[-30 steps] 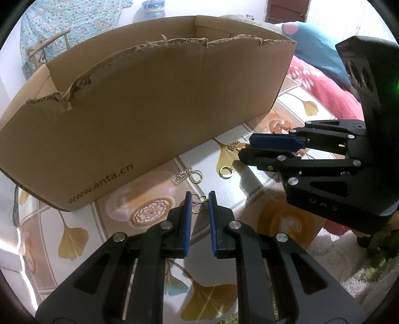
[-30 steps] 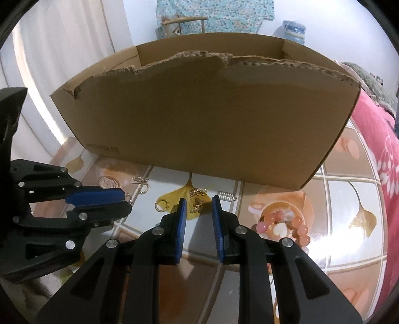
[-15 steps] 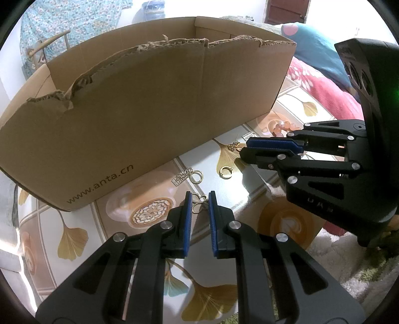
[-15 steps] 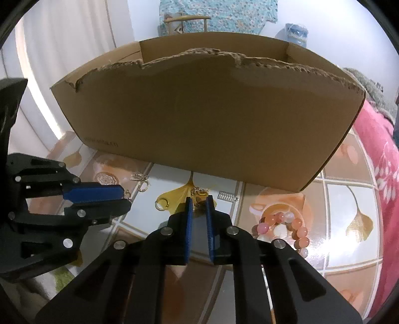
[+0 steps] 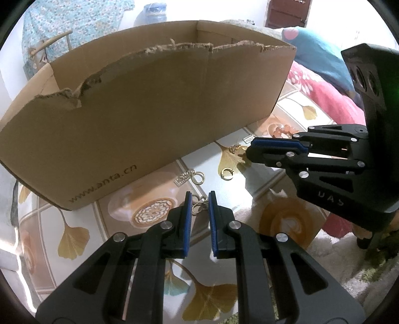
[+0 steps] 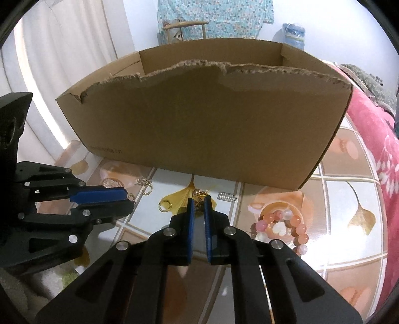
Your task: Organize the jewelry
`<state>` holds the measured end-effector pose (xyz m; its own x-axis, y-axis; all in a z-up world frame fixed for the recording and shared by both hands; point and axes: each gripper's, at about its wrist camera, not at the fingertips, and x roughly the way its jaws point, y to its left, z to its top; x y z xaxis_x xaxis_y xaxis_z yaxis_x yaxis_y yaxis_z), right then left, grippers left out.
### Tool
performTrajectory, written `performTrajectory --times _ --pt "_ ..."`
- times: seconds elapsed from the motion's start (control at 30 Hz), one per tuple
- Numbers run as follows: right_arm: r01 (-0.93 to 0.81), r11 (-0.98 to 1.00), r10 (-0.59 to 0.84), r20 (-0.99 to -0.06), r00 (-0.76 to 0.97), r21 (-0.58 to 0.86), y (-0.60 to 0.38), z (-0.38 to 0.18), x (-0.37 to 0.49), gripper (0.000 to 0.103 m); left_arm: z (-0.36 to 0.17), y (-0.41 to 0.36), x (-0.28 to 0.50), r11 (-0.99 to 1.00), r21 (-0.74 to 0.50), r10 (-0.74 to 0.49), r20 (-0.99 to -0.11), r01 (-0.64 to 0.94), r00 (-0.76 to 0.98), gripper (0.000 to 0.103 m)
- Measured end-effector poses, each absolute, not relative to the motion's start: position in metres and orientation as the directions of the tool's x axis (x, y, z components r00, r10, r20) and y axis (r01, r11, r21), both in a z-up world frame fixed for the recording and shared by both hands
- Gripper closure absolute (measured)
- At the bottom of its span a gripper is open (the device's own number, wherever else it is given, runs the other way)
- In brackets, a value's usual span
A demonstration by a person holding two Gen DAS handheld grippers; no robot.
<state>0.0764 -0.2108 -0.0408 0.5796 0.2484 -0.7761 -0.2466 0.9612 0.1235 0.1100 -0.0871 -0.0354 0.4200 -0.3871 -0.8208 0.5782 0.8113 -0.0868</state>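
Jewelry is mostly loose on the table beside the box; right gripper pinches a gold earring, left gripper sits narrow around another.

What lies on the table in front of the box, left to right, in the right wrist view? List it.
Left gripper → open gold ring → gold chain piece pinched in the right gripper → small silver bar charm → pink and white bead bracelet.

Glossy tabletop printed with ginkgo leaves and coffee cups; behind, a floral blue cloth draped over a wooden chair; pink bedding beside.
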Motion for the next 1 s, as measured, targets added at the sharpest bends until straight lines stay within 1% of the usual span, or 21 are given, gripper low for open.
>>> performTrajectory --times 0.07,0.17,0.27,0.37,0.43,0.47,0.5,0.57,0.67,0.83,0.87,0.97,1.0 --pt "-0.246 0.96 0.255 -0.772 0.583 0.131 -0.215 -0.037 0.073 0.095 -0.03 -0.086 0.108 0.809 -0.091 -0.396 -0.815 0.581 0.423 0.096" --pt "-0.249 0.959 0.263 -0.76 0.595 0.136 -0.22 -0.026 0.067 0.095 -0.02 -0.084 0.103 0.798 -0.097 -0.414 -0.805 0.594 0.425 0.096" --pt "-0.252 0.96 0.259 -0.747 0.613 0.126 -0.225 -0.015 0.062 0.095 -0.011 -0.084 0.097 0.789 -0.072 -0.415 -0.795 0.61 0.442 0.096" --pt "-0.243 0.961 0.259 -0.741 0.62 0.133 -0.229 -0.01 0.061 0.095 -0.009 -0.081 0.097 0.791 -0.086 -0.423 -0.793 0.606 0.439 0.096" --pt "-0.235 0.962 0.258 -0.738 0.624 0.138 -0.229 -0.008 0.061 0.095 -0.012 -0.08 0.101 0.796 -0.11 -0.429 -0.795 0.595 0.428 0.091" --pt "-0.231 0.963 0.256 -0.737 0.625 0.138 -0.229 -0.009 0.06 0.095 -0.015 -0.079 0.105 0.799 -0.126 -0.433 -0.799 0.588 0.417 0.08" --pt "-0.229 0.963 0.257 -0.737 0.625 0.141 -0.228 -0.009 0.06 0.095 -0.017 -0.078 0.106 0.803 -0.131 -0.432 -0.8 0.581 0.417 0.074" --pt "-0.227 0.961 0.265 -0.739 0.62 0.155 -0.226 -0.012 0.059 0.095 -0.024 -0.078 0.113 0.807 -0.144 -0.429 -0.81 0.573 0.4 0.073" --pt "-0.233 0.959 0.272 -0.741 0.614 0.16 -0.222 -0.016 0.062 0.095 -0.032 -0.081 0.118 0.813 -0.149 -0.415 -0.826 0.563 0.381 0.073" --pt "-0.234 0.957 0.28 -0.742 0.609 0.169 -0.224 -0.022 0.064 0.095 -0.037 -0.087 0.117 0.819 -0.11 -0.382 -0.838 0.564 0.391 0.073" --pt "-0.234 0.957 0.283 -0.742 0.608 0.173 -0.224 -0.023 0.065 0.095 -0.037 -0.089 0.116 0.819 -0.104 -0.377 -0.839 0.565 0.392 0.074" --pt "-0.235 0.954 0.294 -0.74 0.605 0.186 -0.226 -0.026 0.066 0.095 -0.037 -0.097 0.113 0.81 -0.055 -0.348 -0.846 0.583 0.404 0.081" --pt "-0.236 0.953 0.296 -0.739 0.605 0.188 -0.226 -0.027 0.066 0.095 -0.038 -0.099 0.112 0.809 -0.045 -0.341 -0.847 0.586 0.407 0.082"
